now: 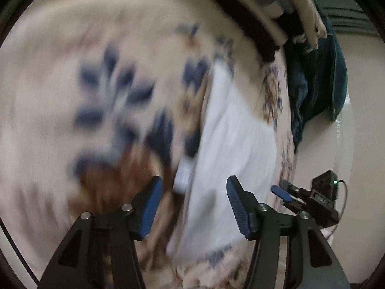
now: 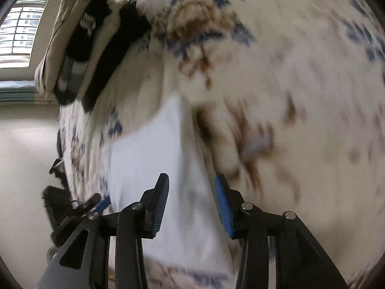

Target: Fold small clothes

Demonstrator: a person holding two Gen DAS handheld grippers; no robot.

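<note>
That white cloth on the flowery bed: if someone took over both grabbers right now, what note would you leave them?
Left gripper: open, empty, over the white garment.
Right gripper: open, empty, over the same garment.
The garment lies flat on the floral bedspread, apparently partly folded; blur hides detail.
A stack of folded clothes sits at the bed's far end.
Left: finish folding the garment, then probably add it to the stack.

a floral bedspread (image 2: 300, 77), a window (image 2: 20, 24), a teal pillow (image 1: 336, 77).
</note>
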